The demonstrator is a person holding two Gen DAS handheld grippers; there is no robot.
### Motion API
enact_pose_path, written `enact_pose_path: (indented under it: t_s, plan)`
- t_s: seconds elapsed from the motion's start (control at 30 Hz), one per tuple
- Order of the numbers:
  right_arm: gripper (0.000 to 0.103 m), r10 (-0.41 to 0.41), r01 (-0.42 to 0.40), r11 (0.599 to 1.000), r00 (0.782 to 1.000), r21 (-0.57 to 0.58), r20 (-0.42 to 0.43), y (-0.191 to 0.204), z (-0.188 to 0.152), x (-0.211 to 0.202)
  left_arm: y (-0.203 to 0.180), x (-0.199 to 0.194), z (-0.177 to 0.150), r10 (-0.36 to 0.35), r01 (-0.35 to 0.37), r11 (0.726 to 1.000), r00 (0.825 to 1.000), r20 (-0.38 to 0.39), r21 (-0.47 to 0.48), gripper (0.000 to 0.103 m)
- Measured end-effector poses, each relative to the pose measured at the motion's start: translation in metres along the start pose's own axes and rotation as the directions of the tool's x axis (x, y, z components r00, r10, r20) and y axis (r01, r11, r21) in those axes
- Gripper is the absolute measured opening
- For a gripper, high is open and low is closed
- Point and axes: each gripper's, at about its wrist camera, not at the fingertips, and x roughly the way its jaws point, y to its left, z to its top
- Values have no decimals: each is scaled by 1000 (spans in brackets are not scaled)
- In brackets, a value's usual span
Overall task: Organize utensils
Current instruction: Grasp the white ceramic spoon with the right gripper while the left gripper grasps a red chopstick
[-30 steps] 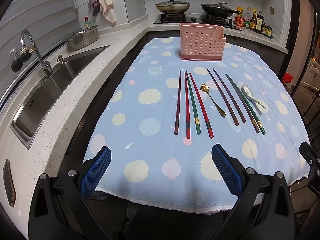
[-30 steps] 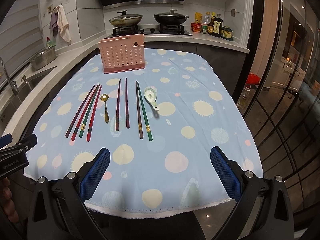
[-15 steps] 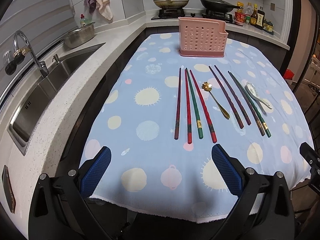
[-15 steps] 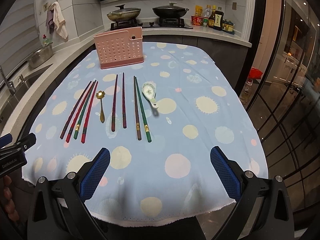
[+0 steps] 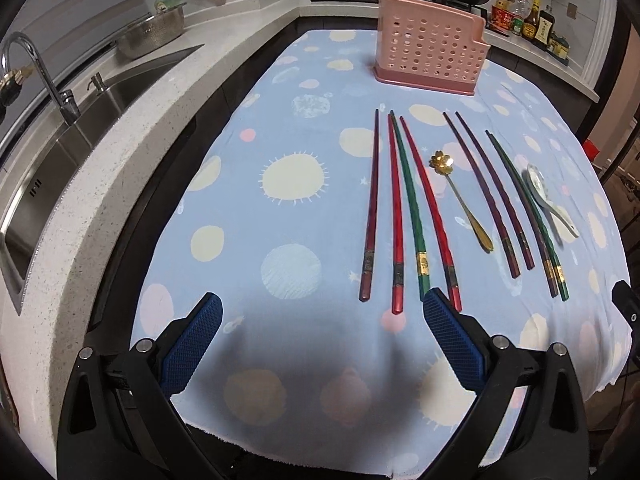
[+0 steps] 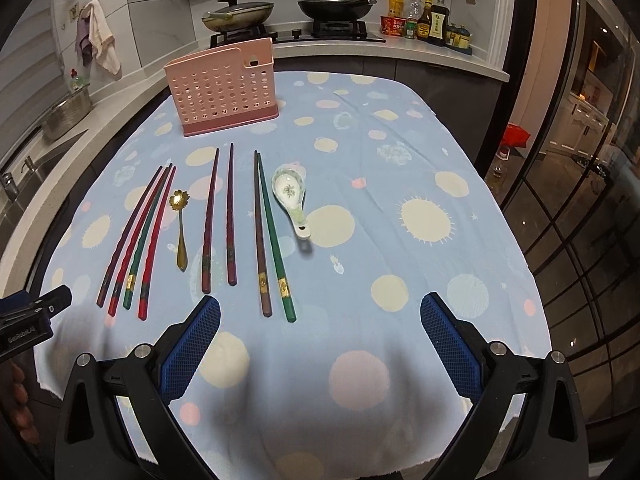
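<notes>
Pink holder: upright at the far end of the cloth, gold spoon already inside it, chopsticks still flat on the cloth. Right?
Not quite. The gold spoon is not in the pink holder; it lies flat on the cloth between two groups of chopsticks, as the right wrist view shows. The holder does stand upright at the far end, and the chopsticks lie flat.

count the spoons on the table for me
2. A gold spoon lies between the left chopstick bunch and the middle pair; a white ceramic spoon lies right of the rightmost chopsticks. None seems hidden.

Two lidded pans (image 6: 240, 14) are sitting on the stove, sauce bottles (image 6: 430, 22) crowding the corner, towel (image 6: 100, 40) hanging over the sink (image 5: 80, 92).
</notes>
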Motion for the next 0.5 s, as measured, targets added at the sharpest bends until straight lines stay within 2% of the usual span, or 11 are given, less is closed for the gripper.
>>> enact_pose_path:
  t_s: [0.17, 0.33, 0.5]
  plan:
    - [92, 0, 0, 1000, 1000, 7, -9, 0, 19, 23, 12, 32, 13, -19, 17, 999, 998, -52, -44, 96]
    - [84, 24, -24, 1000, 999, 7, -23, 3, 37, 45, 4, 53, 22, -31, 30, 1000, 997, -72, -7, 96]
    - [69, 48, -48, 999, 998, 6, -41, 7, 53, 67, -8, 68, 26, -54, 56, 998, 995, -87, 25, 91]
